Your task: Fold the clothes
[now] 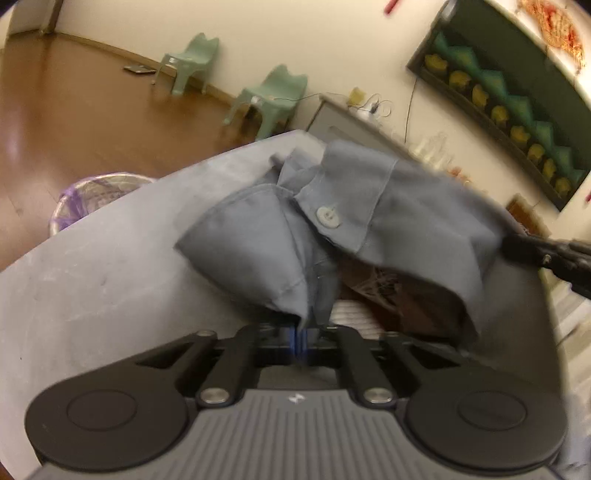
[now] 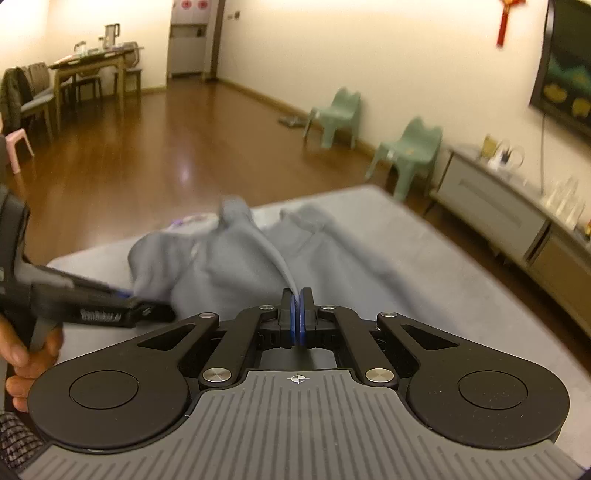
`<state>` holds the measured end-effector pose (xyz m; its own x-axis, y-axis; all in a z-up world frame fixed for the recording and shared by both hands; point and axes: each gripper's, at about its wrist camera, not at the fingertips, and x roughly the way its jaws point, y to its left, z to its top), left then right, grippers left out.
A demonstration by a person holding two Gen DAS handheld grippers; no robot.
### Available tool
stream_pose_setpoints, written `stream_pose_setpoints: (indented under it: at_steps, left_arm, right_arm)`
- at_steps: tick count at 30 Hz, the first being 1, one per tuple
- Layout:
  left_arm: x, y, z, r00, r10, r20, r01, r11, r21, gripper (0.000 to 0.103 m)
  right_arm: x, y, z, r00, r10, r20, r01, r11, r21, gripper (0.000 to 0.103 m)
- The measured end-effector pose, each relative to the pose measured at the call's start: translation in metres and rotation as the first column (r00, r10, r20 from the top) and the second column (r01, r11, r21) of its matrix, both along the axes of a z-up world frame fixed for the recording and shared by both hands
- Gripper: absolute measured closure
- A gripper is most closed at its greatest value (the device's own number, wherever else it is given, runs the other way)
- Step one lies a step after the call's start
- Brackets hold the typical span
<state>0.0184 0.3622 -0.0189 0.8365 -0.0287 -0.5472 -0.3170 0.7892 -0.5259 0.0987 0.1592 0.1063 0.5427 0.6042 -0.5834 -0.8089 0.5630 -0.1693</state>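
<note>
This is a home living and dining room. A grey table (image 2: pixel 424 258) stands on a glossy brown wooden floor (image 2: pixel 166 155) that runs back to cream walls. Beyond the table's far edge, two small mint-green plastic chairs (image 2: pixel 410 147) sit against the wall, and beside them a low grey sideboard (image 2: pixel 491 210) carries glassware and a plugged-in cable. Above the sideboard hangs a wide dark-framed picture (image 1: pixel 517 122), with a red knotted ornament (image 2: pixel 508 18) on the wall nearby. Far across the floor from the table stands a wooden dining table (image 2: pixel 88 66) with chairs and a kettle, next to a grey door (image 2: pixel 188 37).
</note>
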Motion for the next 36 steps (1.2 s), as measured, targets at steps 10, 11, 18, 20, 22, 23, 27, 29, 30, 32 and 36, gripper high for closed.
stream_pose_setpoints:
  at_steps: [10,11,18,20,22,23,27,29,30,32,36]
  left_arm:
    - [0.002,0.007,0.0,0.993,0.048,0.112,-0.037,0.995,-0.091,0.051]
    - [-0.001,0.009,0.002,0.985,0.059,0.164,-0.041,0.993,-0.109,0.042]
    - [0.017,0.028,-0.016,0.977,0.152,0.146,-0.115,0.965,-0.235,0.035]
    - [0.025,0.028,-0.022,0.985,0.15,0.083,-0.132,0.973,-0.19,0.035]
    - [0.029,0.027,-0.024,0.987,0.149,0.064,-0.139,0.98,-0.142,0.034]
    - [0.029,0.026,-0.024,0.986,0.154,0.068,-0.145,0.982,-0.124,0.032]
    - [0.036,0.03,-0.033,0.985,0.156,0.075,-0.146,0.981,-0.128,0.031]
    - [0.042,0.033,-0.035,0.987,0.132,0.09,-0.12,0.985,-0.127,0.069]
    - [0.044,0.034,-0.034,0.989,0.116,0.095,-0.104,0.987,-0.123,0.086]
    - [0.04,0.035,-0.026,0.989,0.11,0.104,-0.091,0.981,-0.17,0.095]
    - [0.004,0.034,-0.007,0.981,0.17,0.096,-0.142,0.957,-0.254,0.097]
  right_arm:
    - [-0.003,0.02,-0.021,0.988,-0.041,0.146,0.059,0.991,-0.121,0.103]
    - [0.004,0.018,-0.018,0.984,-0.075,0.159,0.093,0.99,-0.104,0.103]
    - [0.051,0.005,0.007,0.961,-0.229,0.154,0.234,0.972,-0.015,0.103]
    - [0.051,0.012,0.003,0.971,-0.189,0.15,0.196,0.98,-0.036,0.103]
    - [0.048,0.02,-0.002,0.975,-0.158,0.154,0.167,0.985,-0.044,0.103]
    - [0.046,0.023,-0.003,0.977,-0.154,0.15,0.161,0.986,-0.036,0.103]
    - [0.037,0.027,-0.007,0.978,-0.159,0.136,0.162,0.987,-0.014,0.103]
    - [0.036,0.028,-0.008,0.976,-0.167,0.137,0.17,0.985,-0.01,0.103]
    - [0.036,0.027,-0.007,0.975,-0.174,0.137,0.176,0.984,-0.004,0.103]
    - [0.035,0.025,-0.004,0.972,-0.191,0.14,0.19,0.982,0.026,0.103]
    - [0.007,0.016,-0.002,0.976,-0.139,0.167,0.118,0.984,0.132,0.101]
